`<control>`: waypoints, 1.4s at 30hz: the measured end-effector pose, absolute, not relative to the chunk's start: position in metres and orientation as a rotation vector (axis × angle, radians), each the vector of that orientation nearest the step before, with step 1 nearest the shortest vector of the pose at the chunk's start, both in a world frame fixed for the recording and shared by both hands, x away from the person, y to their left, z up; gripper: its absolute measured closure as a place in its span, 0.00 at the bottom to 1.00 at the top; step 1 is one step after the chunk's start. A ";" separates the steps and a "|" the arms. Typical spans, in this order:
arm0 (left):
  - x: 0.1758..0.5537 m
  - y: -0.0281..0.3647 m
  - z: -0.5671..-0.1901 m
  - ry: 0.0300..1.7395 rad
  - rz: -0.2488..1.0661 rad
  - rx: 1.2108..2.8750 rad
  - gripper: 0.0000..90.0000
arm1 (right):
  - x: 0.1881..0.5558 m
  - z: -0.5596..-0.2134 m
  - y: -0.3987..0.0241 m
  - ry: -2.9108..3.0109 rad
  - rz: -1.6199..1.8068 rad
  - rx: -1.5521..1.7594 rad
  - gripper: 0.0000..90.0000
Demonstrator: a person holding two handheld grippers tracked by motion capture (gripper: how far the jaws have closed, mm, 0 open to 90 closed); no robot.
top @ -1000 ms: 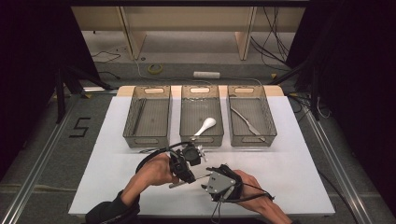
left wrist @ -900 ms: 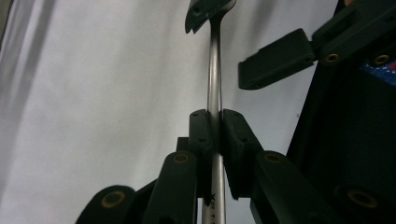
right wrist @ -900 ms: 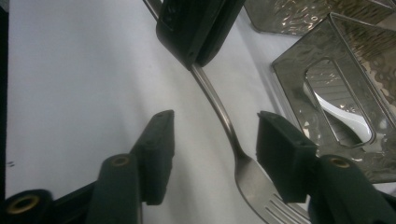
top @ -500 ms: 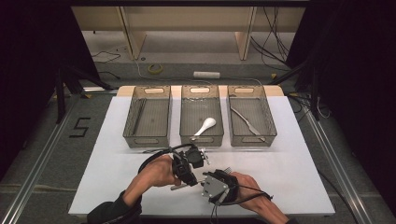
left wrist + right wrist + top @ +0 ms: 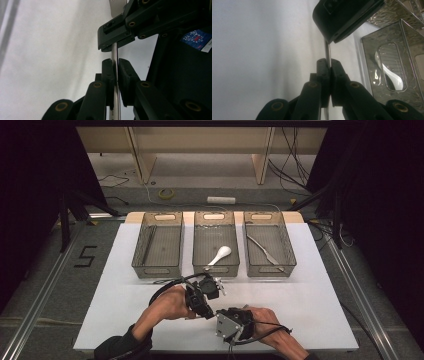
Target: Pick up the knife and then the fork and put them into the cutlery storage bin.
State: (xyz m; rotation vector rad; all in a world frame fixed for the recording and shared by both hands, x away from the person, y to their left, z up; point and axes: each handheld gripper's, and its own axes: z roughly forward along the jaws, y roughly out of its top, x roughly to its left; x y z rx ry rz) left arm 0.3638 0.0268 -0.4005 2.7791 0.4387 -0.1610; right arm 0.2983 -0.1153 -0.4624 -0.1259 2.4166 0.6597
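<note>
A white surface point(image 5: 320, 290) is set on a grey floor point(image 5: 40, 285). Beyond the surface, a roll of yellow tape point(image 5: 166, 193), a white tube point(image 5: 221, 200) and cables lie beneath a wooden bench point(image 5: 200, 140). Left of the surface, a "5" point(image 5: 86, 256) is marked. Darkness flanks the surface.

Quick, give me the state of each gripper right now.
Left gripper: shut on the metal utensil handle.
Right gripper: jaws have just been closing, now shut on the same metal utensil handle.
</note>
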 end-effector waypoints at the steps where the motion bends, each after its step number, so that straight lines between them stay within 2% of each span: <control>1: 0.364 0.027 -0.401 0.441 -0.166 2.776 0.92 | 0.299 -0.462 -0.116 2.417 0.648 -0.133 0.98; 7: 0.366 0.029 -0.399 0.454 -0.146 2.735 0.89 | 0.299 -0.461 -0.119 2.424 0.659 -0.105 0.98; 16: 0.371 0.055 -0.382 0.574 0.024 2.556 0.48 | 0.318 -0.456 -0.140 2.413 0.662 0.082 0.98; 22: 0.369 0.081 -0.376 0.619 0.121 2.370 0.31 | 0.335 -0.448 -0.163 2.386 0.693 0.227 0.98; 27: 0.367 0.110 -0.375 0.667 0.214 2.169 0.25 | 0.346 -0.440 -0.182 2.356 0.728 0.349 0.98; 32: 0.364 0.137 -0.382 0.733 0.227 1.987 0.23 | 0.357 -0.432 -0.198 2.326 0.751 0.454 0.98; 42: 0.355 0.165 -0.402 0.808 0.322 1.916 0.20 | 0.391 -0.415 -0.221 2.269 0.799 0.643 0.98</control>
